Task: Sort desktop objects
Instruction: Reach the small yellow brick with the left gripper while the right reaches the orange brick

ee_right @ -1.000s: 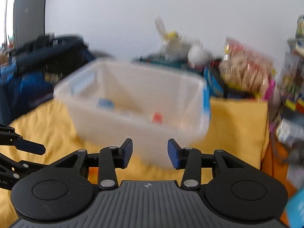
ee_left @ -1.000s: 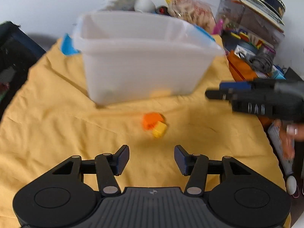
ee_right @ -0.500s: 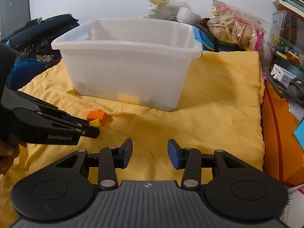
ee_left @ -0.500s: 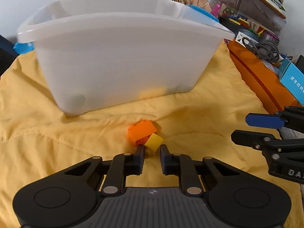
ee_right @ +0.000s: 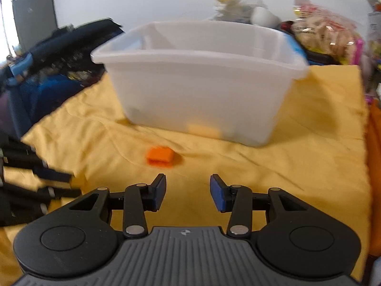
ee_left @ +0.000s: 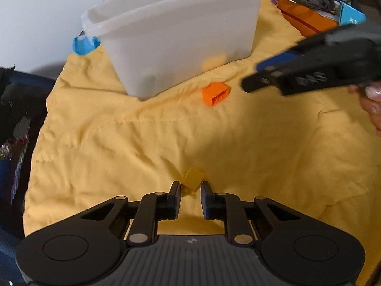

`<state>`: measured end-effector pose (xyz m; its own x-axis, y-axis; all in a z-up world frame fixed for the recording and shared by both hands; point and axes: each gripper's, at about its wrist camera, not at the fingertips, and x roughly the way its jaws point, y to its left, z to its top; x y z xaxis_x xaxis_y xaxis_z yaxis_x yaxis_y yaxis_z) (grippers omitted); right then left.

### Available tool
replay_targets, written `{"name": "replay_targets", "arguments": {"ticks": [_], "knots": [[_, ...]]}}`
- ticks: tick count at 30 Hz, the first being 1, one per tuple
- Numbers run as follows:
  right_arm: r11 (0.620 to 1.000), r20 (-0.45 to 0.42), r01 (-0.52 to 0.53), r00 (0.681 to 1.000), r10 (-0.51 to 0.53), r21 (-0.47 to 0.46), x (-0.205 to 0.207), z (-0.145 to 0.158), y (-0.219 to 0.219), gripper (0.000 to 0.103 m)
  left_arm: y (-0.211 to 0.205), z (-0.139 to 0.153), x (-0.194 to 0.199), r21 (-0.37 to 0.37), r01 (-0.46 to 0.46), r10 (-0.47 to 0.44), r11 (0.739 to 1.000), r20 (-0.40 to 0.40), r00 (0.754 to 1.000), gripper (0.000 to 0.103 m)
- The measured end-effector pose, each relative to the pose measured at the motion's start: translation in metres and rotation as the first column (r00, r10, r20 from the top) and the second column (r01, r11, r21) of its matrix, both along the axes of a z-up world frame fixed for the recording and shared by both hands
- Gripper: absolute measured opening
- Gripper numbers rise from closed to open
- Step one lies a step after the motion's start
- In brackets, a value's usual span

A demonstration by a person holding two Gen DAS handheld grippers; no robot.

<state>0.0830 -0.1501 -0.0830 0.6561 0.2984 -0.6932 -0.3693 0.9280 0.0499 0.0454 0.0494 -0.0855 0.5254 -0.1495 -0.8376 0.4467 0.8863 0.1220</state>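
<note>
My left gripper (ee_left: 190, 191) is shut on a small yellow block (ee_left: 192, 178) and holds it above the yellow cloth (ee_left: 142, 143), away from the bin. An orange block (ee_left: 216, 93) lies on the cloth in front of the white plastic bin (ee_left: 181, 31); it also shows in the right wrist view (ee_right: 160, 155). My right gripper (ee_right: 188, 190) is open and empty, just short of the orange block, and shows blurred in the left wrist view (ee_left: 297, 76). The bin (ee_right: 202, 81) holds a few items seen dimly through its wall.
A dark blue bag (ee_right: 54, 71) lies left of the cloth. Snack bags (ee_right: 326, 35), an orange box (ee_left: 307, 19) and cables crowd the right side. A blue clip (ee_left: 84, 44) sits behind the bin's left corner.
My left gripper has closed on the yellow block and pulled it back and up, away from the orange block. My right gripper has moved in toward the orange block.
</note>
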Motion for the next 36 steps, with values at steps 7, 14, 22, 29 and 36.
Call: {"name": "replay_targets", "arguments": {"ticks": [7, 14, 22, 29, 36], "knots": [[0.997, -0.021, -0.071, 0.997, 0.07, -0.033, 0.038, -0.007, 0.036, 0.032, -0.014, 0.002, 0.007, -0.031, 0.022, -0.022, 0.999, 0.006, 1.0, 0.03], [0.992, -0.103, -0.11, 0.988, 0.116, 0.061, 0.045, -0.021, 0.035, 0.018, -0.016, 0.004, 0.008, -0.064, 0.016, -0.015, 0.998, 0.02, 1.0, 0.034], [0.962, -0.135, -0.272, 0.953, 0.272, 0.018, 0.012, -0.011, 0.043, 0.015, -0.007, 0.004, 0.004, -0.1, -0.023, 0.024, 0.995, 0.016, 1.0, 0.035], [0.942, -0.082, -0.333, 0.941, 0.33, -0.035, 0.011, -0.003, 0.044, 0.026, 0.006, 0.006, -0.008, -0.126, -0.08, 0.078, 0.989, -0.016, 0.997, 0.038], [0.852, -0.037, -0.488, 0.87, 0.491, -0.19, 0.003, -0.014, 0.068, 0.025, 0.009, -0.004, 0.003, -0.192, -0.143, 0.132, 0.971, -0.067, 0.989, 0.038]]}}
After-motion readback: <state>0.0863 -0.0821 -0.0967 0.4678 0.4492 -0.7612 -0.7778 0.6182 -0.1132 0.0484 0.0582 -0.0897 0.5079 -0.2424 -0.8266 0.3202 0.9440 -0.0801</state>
